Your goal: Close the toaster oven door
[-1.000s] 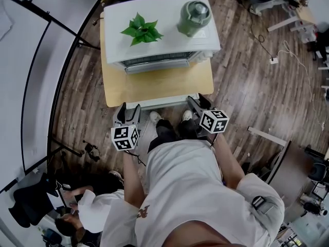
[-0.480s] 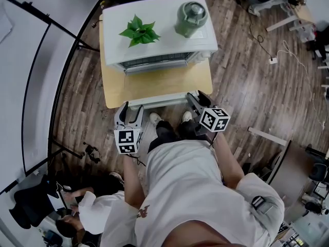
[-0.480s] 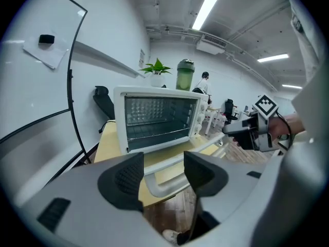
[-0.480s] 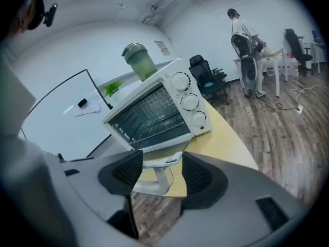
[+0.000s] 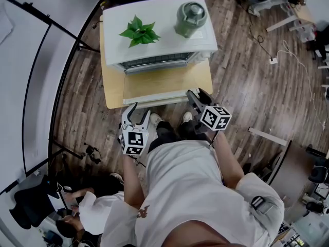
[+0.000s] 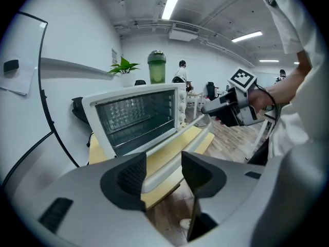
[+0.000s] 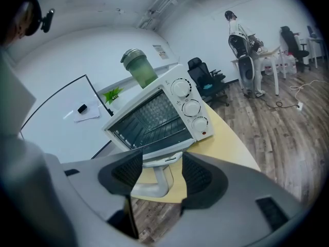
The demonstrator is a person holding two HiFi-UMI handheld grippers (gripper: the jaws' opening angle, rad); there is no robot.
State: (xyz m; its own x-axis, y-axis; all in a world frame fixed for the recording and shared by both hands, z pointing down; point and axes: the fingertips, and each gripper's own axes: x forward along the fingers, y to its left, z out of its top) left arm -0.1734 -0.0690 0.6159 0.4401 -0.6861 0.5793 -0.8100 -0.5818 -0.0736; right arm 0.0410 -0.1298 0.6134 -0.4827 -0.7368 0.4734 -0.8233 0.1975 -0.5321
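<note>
The white toaster oven [image 5: 154, 30] stands on a yellow table [image 5: 113, 89]. Its door [image 5: 162, 84] hangs open and lies flat toward me, with the white handle bar [image 5: 159, 99] along its near edge. My left gripper [image 5: 138, 109] is at the bar's left end. Its jaws have just been closing, and the handle bar [image 6: 164, 166] runs between the pads without a visible squeeze. My right gripper [image 5: 194, 95] is open at the right end, and the handle's bracket [image 7: 154, 181] shows between its jaws.
A small green plant [image 5: 140, 32] and a green lidded jar [image 5: 191, 17] sit on the oven's top. The oven's knobs [image 7: 190, 107] are on its right side. A second person crouches at the lower left [image 5: 87, 210]. Wooden floor surrounds the table.
My left gripper has moved up and right to the handle, rolled upright, and its jaws have narrowed. The right gripper has edged slightly upward. The door still lies open.
</note>
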